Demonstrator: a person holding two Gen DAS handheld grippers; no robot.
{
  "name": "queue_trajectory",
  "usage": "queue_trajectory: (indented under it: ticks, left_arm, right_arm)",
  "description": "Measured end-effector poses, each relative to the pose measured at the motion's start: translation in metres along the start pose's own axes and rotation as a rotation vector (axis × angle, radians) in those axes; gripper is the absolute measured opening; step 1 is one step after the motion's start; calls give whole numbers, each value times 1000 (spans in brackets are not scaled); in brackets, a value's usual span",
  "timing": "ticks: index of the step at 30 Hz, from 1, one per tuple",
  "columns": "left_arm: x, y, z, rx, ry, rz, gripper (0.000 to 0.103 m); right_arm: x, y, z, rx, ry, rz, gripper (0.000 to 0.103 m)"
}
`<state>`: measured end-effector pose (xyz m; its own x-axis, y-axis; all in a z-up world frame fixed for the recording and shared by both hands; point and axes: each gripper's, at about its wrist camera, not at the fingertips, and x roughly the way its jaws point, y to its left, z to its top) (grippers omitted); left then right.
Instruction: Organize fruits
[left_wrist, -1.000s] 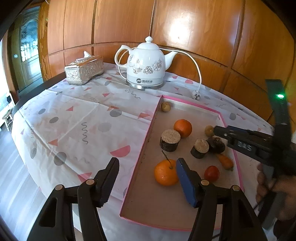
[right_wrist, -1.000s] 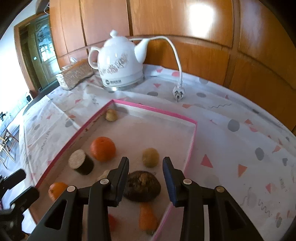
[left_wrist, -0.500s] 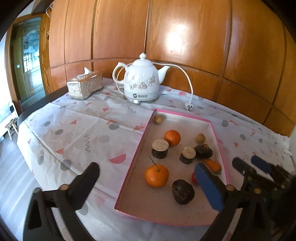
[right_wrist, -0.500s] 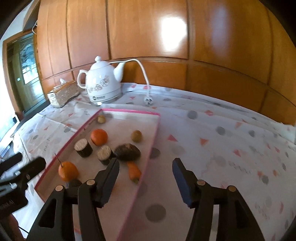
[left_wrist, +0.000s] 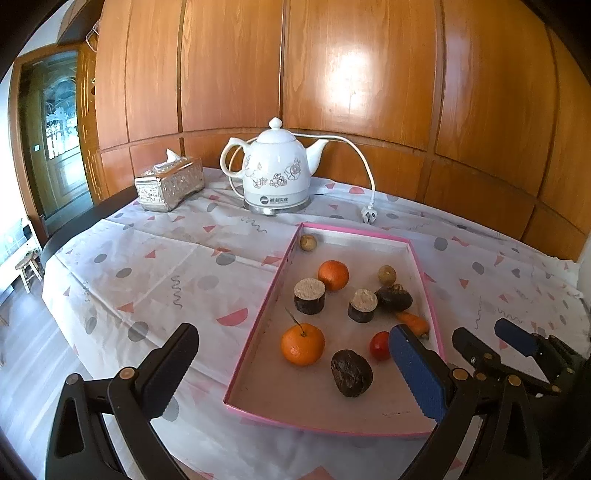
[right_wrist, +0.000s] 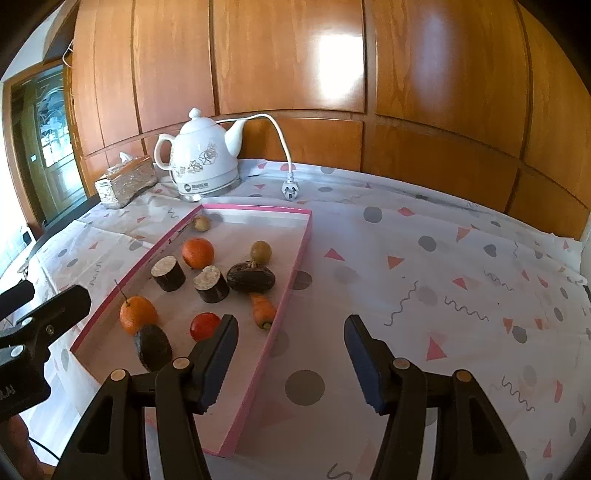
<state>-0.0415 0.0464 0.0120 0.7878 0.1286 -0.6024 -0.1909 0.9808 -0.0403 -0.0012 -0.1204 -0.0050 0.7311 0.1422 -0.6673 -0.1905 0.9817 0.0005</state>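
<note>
Fruits sit in the pink tray (left_wrist: 258, 334) on the counter (left_wrist: 155, 266): 2 oranges (left_wrist: 303, 344), 2 dark wrinkled fruits (left_wrist: 351, 373), 2 small tan round ones (left_wrist: 386, 274), 2 cut dark stubs with pale tops (left_wrist: 309, 295), 1 small red fruit (left_wrist: 377, 345), 1 carrot-like piece (left_wrist: 412, 319). Judging by looks, all are light; the oranges are firm but roll, so pinch them across the widest part, and the dark wrinkled ones look soft, so squeeze gently. Left tool (left_wrist: 291, 369) and right tool (right_wrist: 290, 350) both hover spread wide with nothing between the pads, the left over the tray's near end, the right over the tray's right rim.
</note>
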Motion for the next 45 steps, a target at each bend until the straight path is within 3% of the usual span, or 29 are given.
queue_trajectory:
  ticks: [45]
  left_arm:
    - [-1,2,3,1,-26,-17,102]
  right_arm:
    - [1,6,-2,-23,4,17,61]
